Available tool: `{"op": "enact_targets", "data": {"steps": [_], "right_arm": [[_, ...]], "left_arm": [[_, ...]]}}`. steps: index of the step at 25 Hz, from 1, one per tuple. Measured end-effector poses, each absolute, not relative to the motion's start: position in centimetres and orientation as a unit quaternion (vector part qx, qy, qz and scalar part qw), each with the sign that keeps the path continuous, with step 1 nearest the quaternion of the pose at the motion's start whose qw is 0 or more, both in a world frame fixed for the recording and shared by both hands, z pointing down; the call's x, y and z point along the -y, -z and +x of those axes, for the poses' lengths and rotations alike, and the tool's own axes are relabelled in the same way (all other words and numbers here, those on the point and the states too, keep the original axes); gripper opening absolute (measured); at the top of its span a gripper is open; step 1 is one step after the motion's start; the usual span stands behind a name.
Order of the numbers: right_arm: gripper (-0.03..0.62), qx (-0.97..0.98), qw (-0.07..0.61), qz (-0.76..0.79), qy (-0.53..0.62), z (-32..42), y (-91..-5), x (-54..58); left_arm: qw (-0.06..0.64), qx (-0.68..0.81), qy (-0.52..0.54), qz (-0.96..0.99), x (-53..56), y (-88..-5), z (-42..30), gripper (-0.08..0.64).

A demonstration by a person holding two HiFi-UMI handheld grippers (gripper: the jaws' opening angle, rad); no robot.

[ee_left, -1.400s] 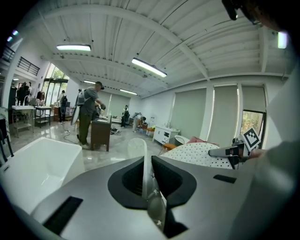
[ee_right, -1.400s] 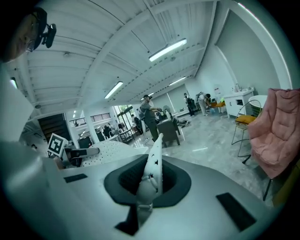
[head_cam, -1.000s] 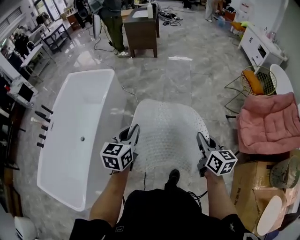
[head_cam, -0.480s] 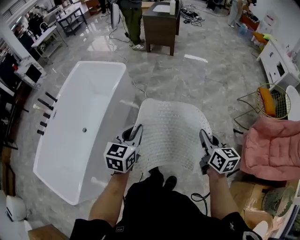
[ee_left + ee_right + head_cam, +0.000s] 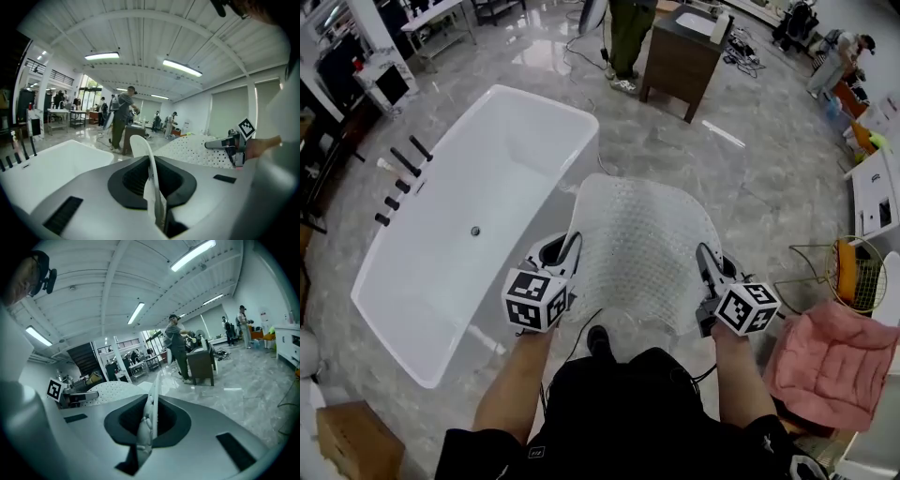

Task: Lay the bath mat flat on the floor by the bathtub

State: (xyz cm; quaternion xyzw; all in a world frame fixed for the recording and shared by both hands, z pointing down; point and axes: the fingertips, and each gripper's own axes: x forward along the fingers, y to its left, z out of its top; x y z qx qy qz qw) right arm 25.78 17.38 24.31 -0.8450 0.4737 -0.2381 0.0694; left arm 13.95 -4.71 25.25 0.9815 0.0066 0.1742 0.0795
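A translucent white bath mat (image 5: 642,248) with a bumpy, perforated surface hangs spread between my two grippers above the grey floor. My left gripper (image 5: 572,255) is shut on its left edge, beside the rim of the white bathtub (image 5: 478,216). My right gripper (image 5: 705,264) is shut on its right edge. In the left gripper view the mat's edge (image 5: 151,176) stands pinched between the jaws. The right gripper view shows the mat's other edge (image 5: 149,416) clamped the same way. The mat's far end curls downward.
A dark wooden cabinet (image 5: 684,56) stands beyond the tub with a person (image 5: 628,37) beside it. Pink cloth (image 5: 830,361) and a wire basket (image 5: 853,272) lie at the right. A cable (image 5: 581,333) runs on the floor near my shoe (image 5: 598,342).
Both grippers have carried the mat sideways, still shut on it. The view has swung, so the tub now lies slanted at the left and the pink cloth has slid to the lower right.
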Motion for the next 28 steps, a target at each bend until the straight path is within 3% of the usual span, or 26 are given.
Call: {"op": "enact_targets", "data": {"steps": [12, 21, 28], "right_arm": [[0.020, -0.619, 0.034, -0.740, 0.262, 31.4, -25.6, -2.2], [0.020, -0.723, 0.001, -0.632, 0.277, 36.6, -27.1, 1.4], [0.021, -0.775, -0.034, -0.562, 0.287, 34.9, -29.0, 3.8]], "left_arm": [[0.153, 0.183, -0.169, 0.956, 14.0, -27.7, 12.4, 0.026], [0.185, 0.303, -0.129, 0.926, 11.6, -27.5, 15.4, 0.025], [0.211, 0.397, -0.125, 0.884, 9.5, -29.5, 10.2, 0.025]]}}
